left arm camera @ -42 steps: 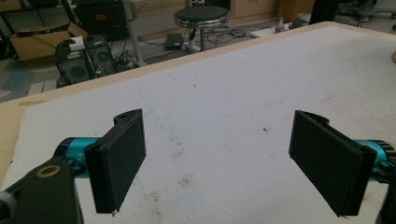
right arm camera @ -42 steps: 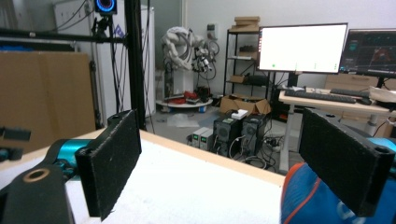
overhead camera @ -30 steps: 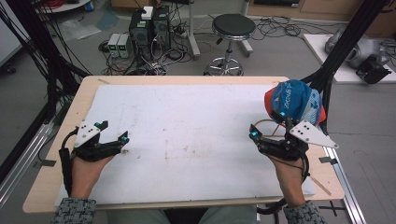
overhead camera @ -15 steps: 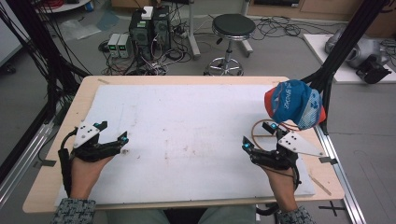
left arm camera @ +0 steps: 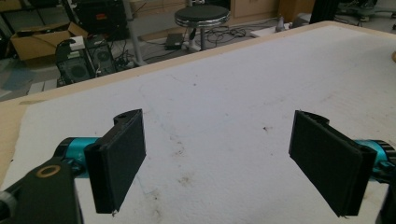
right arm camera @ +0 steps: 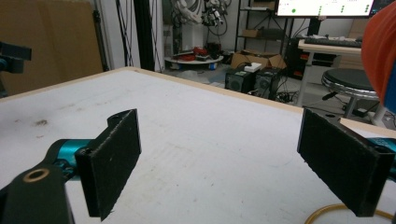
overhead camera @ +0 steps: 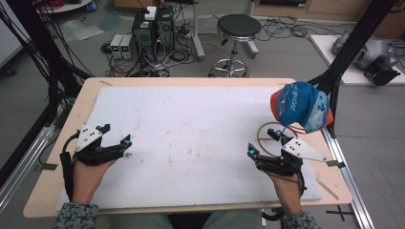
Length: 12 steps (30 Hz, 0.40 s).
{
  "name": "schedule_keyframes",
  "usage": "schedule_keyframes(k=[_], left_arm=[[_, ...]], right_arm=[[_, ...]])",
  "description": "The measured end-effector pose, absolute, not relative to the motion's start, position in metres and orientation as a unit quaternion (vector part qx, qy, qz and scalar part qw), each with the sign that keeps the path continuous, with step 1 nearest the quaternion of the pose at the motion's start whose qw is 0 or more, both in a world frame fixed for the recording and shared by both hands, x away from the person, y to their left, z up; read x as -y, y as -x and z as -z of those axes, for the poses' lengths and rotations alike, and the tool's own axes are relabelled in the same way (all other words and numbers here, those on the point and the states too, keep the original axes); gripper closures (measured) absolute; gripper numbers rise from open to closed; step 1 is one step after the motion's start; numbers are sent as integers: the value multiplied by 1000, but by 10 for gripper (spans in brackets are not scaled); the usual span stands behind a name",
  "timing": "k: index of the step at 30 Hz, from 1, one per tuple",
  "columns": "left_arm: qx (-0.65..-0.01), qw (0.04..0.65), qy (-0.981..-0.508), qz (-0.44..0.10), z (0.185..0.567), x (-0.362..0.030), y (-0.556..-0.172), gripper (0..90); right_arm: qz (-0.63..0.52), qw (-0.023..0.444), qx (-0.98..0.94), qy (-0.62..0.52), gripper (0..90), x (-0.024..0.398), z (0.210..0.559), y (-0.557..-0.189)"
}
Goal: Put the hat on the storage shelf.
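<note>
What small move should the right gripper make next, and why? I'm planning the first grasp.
Probably turn the right gripper toward the blue and red cap and ease forward. Its jaws stand open and empty over the white table mat; the cap sits just beyond it at the table's right edge, beside a thin tan ring.

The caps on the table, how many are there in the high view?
1. A blue and red cap sits near the table's far right corner, beyond the right gripper, on a brown ring. Something may be hidden under it.
</note>
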<state>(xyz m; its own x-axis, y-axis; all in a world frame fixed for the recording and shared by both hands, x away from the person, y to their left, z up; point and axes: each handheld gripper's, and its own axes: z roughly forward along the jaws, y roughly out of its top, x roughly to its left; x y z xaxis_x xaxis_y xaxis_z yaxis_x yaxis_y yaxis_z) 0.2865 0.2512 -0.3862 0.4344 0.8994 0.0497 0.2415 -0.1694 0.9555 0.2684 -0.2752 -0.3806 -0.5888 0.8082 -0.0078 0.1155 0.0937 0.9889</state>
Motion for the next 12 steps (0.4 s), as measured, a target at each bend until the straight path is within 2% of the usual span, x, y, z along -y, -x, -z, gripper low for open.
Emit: schedule_keyframes(k=[12], left_arm=[[-415,494,-688,-333,387,-251,-287,189]], right_arm=[[-575,294,-680,-346,127,275,385,-269]])
